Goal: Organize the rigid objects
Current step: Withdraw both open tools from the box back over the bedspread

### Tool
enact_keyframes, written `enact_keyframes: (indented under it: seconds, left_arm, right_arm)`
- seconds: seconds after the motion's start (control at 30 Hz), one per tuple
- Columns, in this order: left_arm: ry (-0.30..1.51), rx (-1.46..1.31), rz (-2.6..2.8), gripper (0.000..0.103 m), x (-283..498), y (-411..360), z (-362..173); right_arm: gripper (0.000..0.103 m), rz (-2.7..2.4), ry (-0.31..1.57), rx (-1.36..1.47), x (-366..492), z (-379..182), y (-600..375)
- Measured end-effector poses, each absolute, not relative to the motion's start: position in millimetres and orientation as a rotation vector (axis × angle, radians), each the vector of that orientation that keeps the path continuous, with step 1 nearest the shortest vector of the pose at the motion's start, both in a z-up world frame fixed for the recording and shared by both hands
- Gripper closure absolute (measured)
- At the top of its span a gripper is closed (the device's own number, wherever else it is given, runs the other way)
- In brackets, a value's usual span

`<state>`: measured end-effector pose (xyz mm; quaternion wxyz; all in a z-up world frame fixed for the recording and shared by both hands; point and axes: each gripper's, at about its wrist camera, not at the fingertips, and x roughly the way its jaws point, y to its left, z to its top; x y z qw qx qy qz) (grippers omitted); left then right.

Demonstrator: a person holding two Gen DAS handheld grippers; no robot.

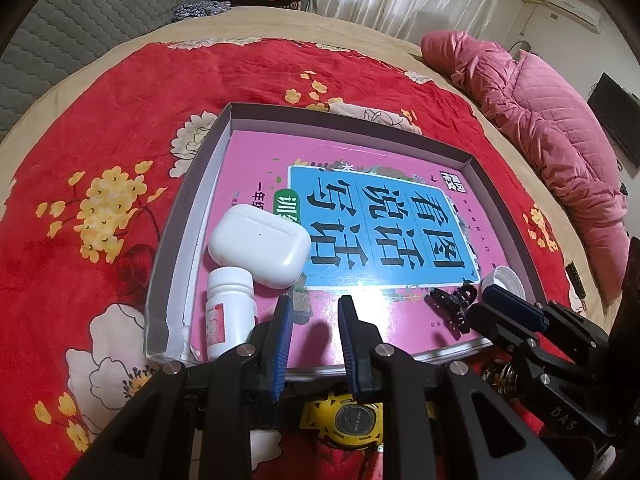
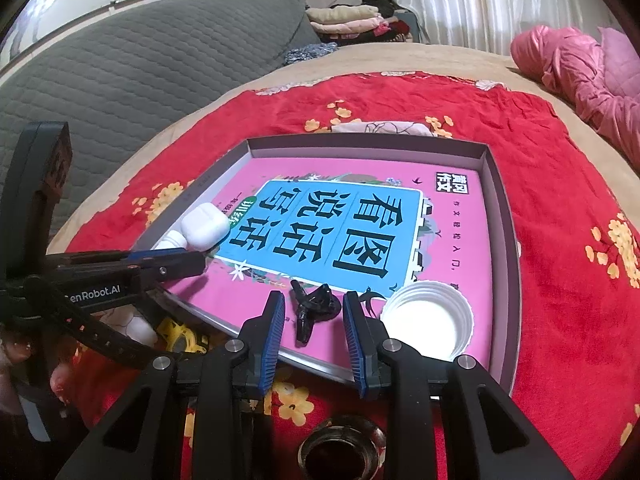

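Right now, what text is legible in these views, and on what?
"看图说话" on the blue panel of the pink book in the grey box.
"enRobot.AI", first letter cut off, on the left hand-held gripper.
"DAS" on the right hand-held gripper.
White pill bottle label: too blurred to read.

The left gripper (image 1: 312,316) hangs low over the near edge of the shallow box (image 1: 176,216), its blue-padded fingers (image 1: 285,320) parted with nothing between them. The right gripper (image 2: 314,312) sits at the same near edge, toward the box's right corner, its fingers (image 2: 276,320) also spread apart and empty. In the right wrist view the left gripper (image 2: 176,262) reaches in from the left, level and just above the box's near left corner.
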<state>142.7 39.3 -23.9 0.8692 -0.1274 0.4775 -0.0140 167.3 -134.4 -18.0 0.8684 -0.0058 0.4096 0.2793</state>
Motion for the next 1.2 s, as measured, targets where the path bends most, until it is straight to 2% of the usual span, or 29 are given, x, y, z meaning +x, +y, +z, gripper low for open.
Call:
enact_keyframes:
  seconds: [0.43,0.53,1.2]
  left_arm:
    - [0.987,-0.249,-0.036,0.08,141,38,-21]
    - [0.975,-0.243,-0.03,0.09,140,38,-18]
    - [0.954,-0.295,-0.031,0.09,134,50,-7]
  right_arm:
    - [0.072,0.584,0.846,-0.017,167,-15,-135]
    - [0.072,0.583,0.843,-0.014,167,-15,-135]
    - [0.072,0.584,0.815,-0.014,164,-9,-139]
